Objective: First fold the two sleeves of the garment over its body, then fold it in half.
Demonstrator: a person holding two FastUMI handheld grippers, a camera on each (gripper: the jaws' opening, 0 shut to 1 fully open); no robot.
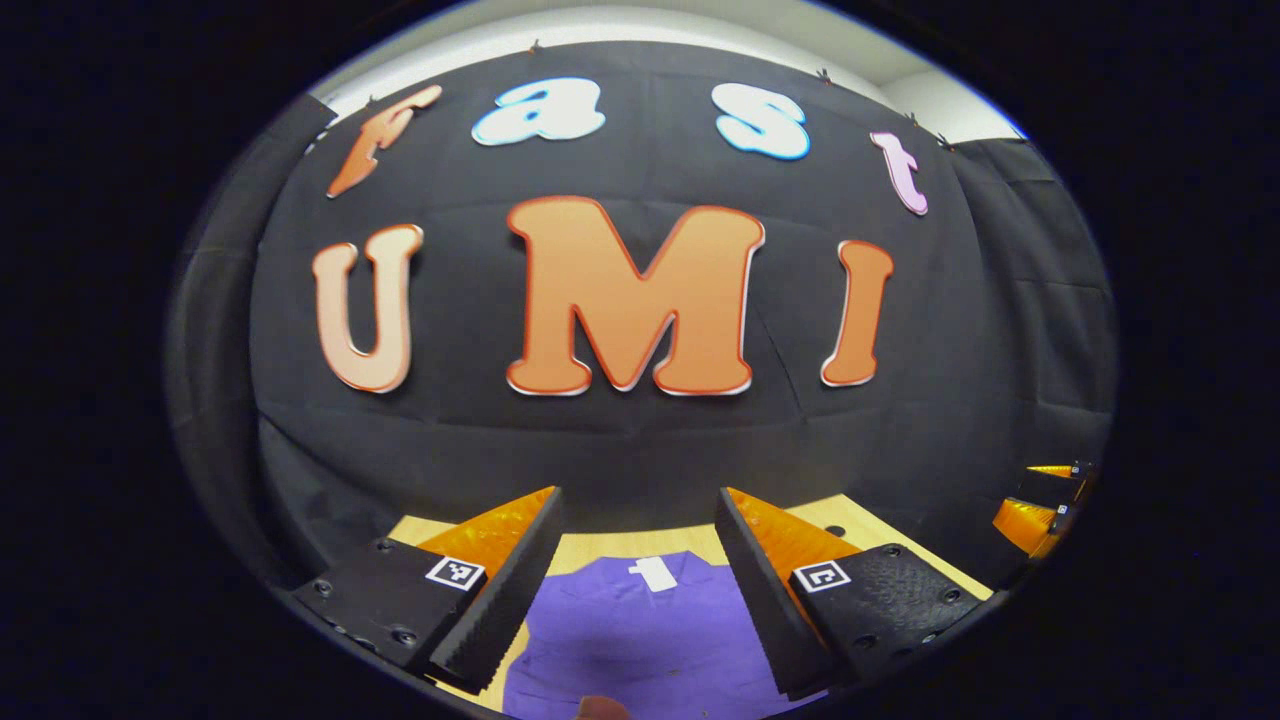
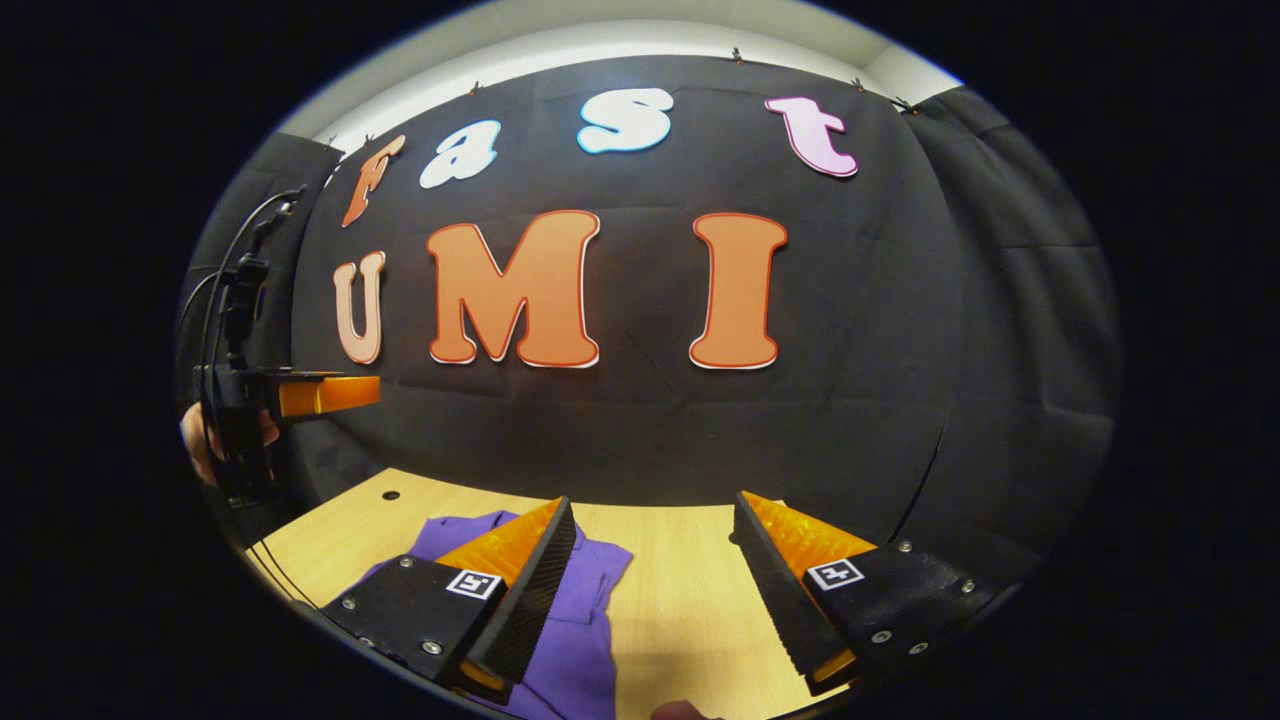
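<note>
A purple garment (image 1: 640, 640) with a white tag at its collar lies flat on the wooden table (image 1: 800, 515). My left gripper (image 1: 640, 500) hovers above it, open, with nothing between its fingers. In the right gripper view the same purple garment (image 2: 580, 650) lies at the lower left, partly hidden behind one finger. My right gripper (image 2: 655, 505) is open and empty, held above the bare wood to the right of the cloth. The left gripper (image 2: 320, 395) shows far left in that view, held up by a hand (image 2: 195, 440).
The wooden table (image 2: 680, 600) has small round holes near its far edge. The black cloth wall stands close behind the table. The other gripper's fingers (image 1: 1040, 510) show at the right edge of the left gripper view. Cables hang beside the raised left gripper.
</note>
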